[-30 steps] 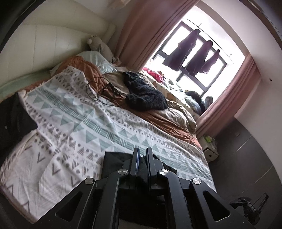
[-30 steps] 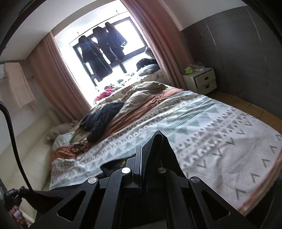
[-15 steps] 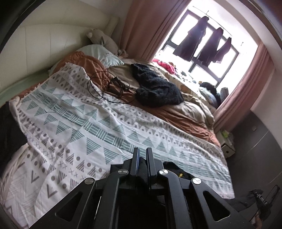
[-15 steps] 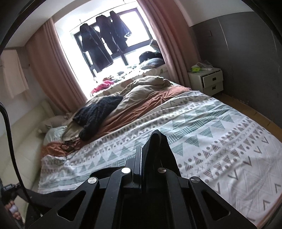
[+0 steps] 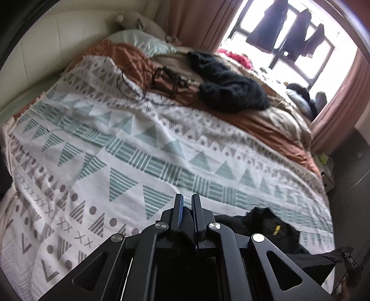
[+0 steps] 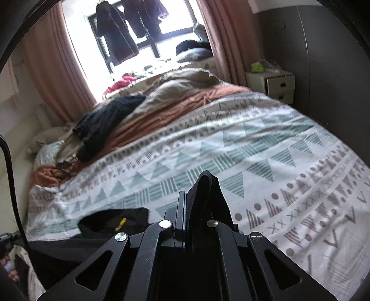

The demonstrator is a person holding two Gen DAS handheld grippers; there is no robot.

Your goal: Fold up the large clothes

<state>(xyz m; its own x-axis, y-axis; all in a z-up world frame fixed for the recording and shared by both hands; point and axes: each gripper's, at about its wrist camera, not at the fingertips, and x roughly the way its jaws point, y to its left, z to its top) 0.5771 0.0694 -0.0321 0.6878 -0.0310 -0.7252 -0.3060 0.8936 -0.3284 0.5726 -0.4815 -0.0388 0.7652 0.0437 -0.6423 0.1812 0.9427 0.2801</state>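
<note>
Garment [image 6: 203, 192] pinched inside both hand-held grippers — over bedspread [image 5: 138, 148].

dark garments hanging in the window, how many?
3, side by side on the window rail: left garment, middle garment, right garment. More may hang beyond the frame.

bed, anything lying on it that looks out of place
Yes: a tangle of black cables lies loose on the orange bedding near the pillow, beside a crumpled dark knit garment, odd among bedclothes.

Most of the black garment [image 5: 272, 228] behind the tool bodies; far bedding [image 6: 185, 83] motion-blurred.
</note>
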